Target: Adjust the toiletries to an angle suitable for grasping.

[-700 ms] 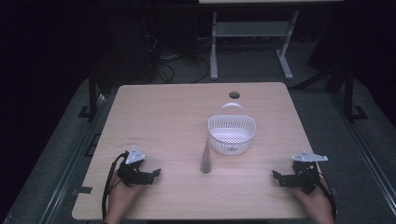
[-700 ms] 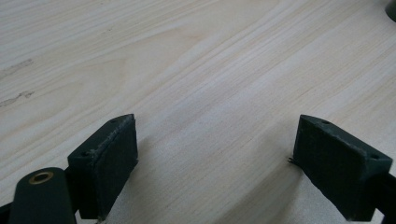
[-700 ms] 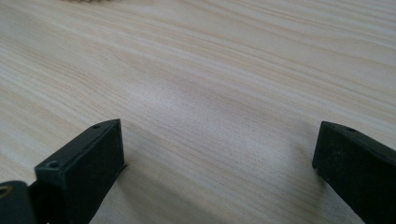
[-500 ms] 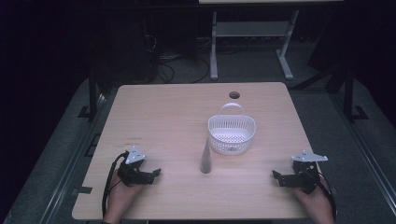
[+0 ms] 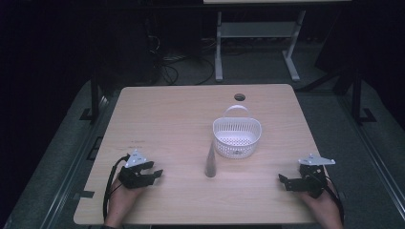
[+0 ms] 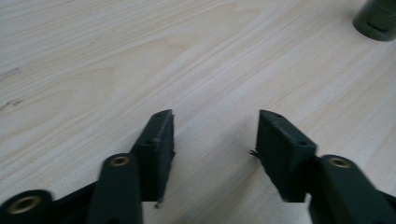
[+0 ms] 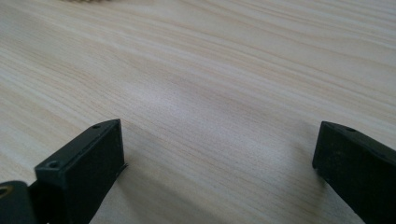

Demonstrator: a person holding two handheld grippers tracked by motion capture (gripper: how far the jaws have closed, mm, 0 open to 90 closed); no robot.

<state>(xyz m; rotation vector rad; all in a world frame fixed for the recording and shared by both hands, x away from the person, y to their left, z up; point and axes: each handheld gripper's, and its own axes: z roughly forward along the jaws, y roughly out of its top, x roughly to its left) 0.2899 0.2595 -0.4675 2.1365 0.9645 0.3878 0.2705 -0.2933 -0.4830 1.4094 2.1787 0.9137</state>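
A light wooden table (image 5: 172, 119) with a fine, straight grain stands in a dim room, its top lit while the surroundings fall off into near black. A round cable hole (image 5: 239, 97) sits near the far edge, and a faint scuff marks the wood toward the left side. Beyond the table, a pale metal frame (image 5: 218, 52) of another desk rises from a grey floor (image 5: 57, 157), with a tangle of dark cables (image 5: 172, 71) lying beneath it. A white perforated basket (image 5: 237, 136) with a thin bail handle rests right of centre, and just beside its near left side a slim grey cone-shaped object (image 5: 210, 162) stands upright on the wood, apart from the basket or nearly touching it; which, the high view does not settle. The left gripper (image 5: 152, 174) rests low at the near left corner, held by a hand, its jaws standing partly apart with bare wood between them, as the left gripper view (image 6: 212, 140) confirms; the dark base of the cone shows at that view's upper right. The right gripper (image 5: 284, 181) lies at the near right corner, well apart from both things, its jaws spread wide over empty grain in the right gripper view (image 7: 219, 158).
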